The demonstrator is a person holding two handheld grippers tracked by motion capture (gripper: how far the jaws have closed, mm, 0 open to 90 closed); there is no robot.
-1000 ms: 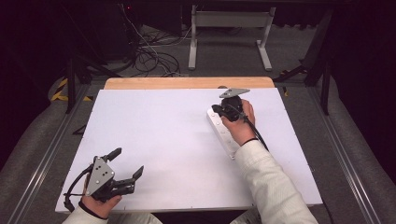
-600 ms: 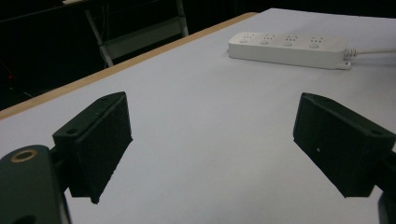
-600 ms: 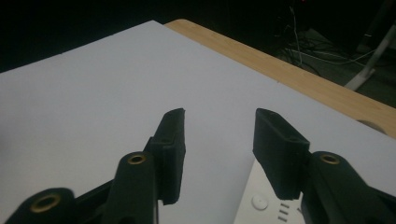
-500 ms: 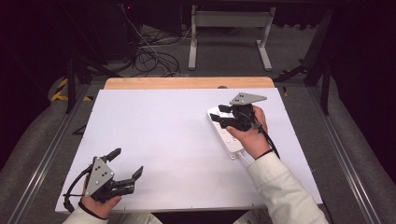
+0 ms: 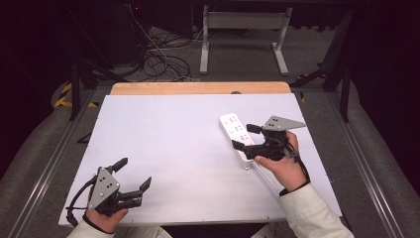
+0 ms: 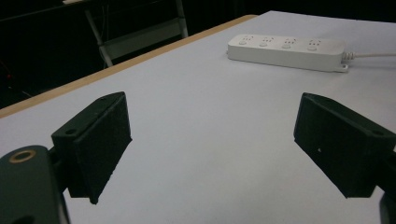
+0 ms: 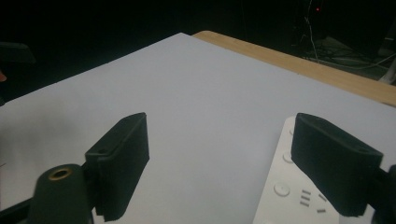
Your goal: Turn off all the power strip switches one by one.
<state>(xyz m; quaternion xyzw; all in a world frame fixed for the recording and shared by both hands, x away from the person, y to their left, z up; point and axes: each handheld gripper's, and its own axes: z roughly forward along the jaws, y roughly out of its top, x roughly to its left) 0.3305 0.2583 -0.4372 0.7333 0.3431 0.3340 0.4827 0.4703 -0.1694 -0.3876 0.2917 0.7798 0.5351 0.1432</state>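
Observation:
A white power strip (image 5: 236,135) lies on the right half of the white tabletop (image 5: 173,134), its cord (image 5: 266,174) running toward the person. My right gripper (image 5: 241,136) hovers over the strip's near half, pointing left. Its jaws have just been opening and now stand open with nothing between them. In the right gripper view the strip (image 7: 289,191) sits under the right jaw of this gripper (image 7: 219,163). My left gripper (image 5: 134,172) rests open and empty at the near left corner. In the left gripper view that gripper (image 6: 215,140) faces the distant strip (image 6: 287,51).
A wooden strip (image 5: 198,88) borders the table's far edge. Beyond it, on the dark floor, are a metal stand (image 5: 242,34) and loose cables (image 5: 158,54). Grey rails (image 5: 54,153) run along both sides of the table.
My right gripper has drawn back from the strip's far end, toward the person and to the right, and its jaws have opened. The left gripper has stayed where it was.

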